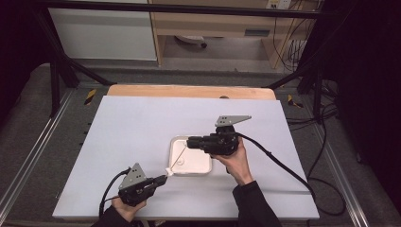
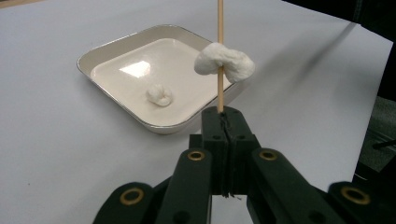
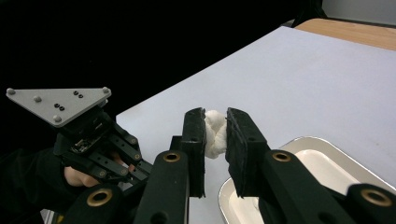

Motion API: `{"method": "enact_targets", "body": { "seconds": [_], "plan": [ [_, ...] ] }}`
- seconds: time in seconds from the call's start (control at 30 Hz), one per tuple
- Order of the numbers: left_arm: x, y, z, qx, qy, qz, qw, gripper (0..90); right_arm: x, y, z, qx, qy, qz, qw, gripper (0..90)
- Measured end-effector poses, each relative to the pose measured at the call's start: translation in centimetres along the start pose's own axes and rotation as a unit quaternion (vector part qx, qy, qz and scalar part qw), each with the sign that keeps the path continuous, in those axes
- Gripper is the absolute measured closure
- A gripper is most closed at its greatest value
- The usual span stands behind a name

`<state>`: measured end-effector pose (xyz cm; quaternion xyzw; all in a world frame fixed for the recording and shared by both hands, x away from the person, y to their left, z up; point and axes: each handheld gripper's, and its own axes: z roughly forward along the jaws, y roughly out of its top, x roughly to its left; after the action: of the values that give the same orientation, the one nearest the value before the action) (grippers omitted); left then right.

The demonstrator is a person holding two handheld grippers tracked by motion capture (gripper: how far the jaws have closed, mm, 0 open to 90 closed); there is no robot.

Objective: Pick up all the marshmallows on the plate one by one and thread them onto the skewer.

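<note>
White table (image 1: 142, 132) carries a square dish (image 2: 116, 46) with one marshmallow (image 2: 159, 94) lying in it. Left gripper (image 2: 224, 116) pinches a wooden stick (image 2: 220, 28) threaded through a second marshmallow (image 2: 224, 64) above the dish's corner, and the right gripper (image 3: 215, 135) squeezes that same marshmallow.

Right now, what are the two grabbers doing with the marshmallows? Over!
Left gripper shut on skewer, one marshmallow threaded. Right gripper pinching second marshmallow. Third piece in tray. Nothing blocking.

Glossy metal-rimmed tray (image 2: 116, 100), wooden skewer (image 2: 220, 56), soft matt marshmallow (image 2: 224, 63).
</note>
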<state>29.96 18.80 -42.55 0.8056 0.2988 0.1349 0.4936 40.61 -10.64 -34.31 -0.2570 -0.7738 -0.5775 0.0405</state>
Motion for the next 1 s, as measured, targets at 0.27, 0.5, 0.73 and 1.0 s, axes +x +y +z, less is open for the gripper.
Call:
{"method": "enact_targets", "body": {
  "seconds": [0.27, 0.5, 0.73, 1.0],
  "plan": [
    [-0.1, -0.1, 0.1, 0.008, 0.005, 0.008, 0.9999, 88.7, 0.0, -0.2, 0.3, 0.012, 0.013, 0.005, 0.9998, 79.0],
    [-0.2, -0.1, 0.3, 0.022, 0.011, 0.017, 0.9995, 88.7, 0.0, -0.5, 0.5, 0.029, 0.014, -0.003, 0.9995, 80.9],
    [-0.3, -0.1, 0.4, 0.033, 0.011, 0.021, 0.9992, 88.8, 0.1, -0.8, 0.8, 0.040, 0.016, -0.005, 0.9991, 82.1],
    [-0.4, -0.1, 0.6, 0.046, 0.016, 0.037, 0.9981, 88.8, 0.1, -1.2, 1.2, 0.052, 0.023, -0.011, 0.9983, 82.2]
  ]
}}
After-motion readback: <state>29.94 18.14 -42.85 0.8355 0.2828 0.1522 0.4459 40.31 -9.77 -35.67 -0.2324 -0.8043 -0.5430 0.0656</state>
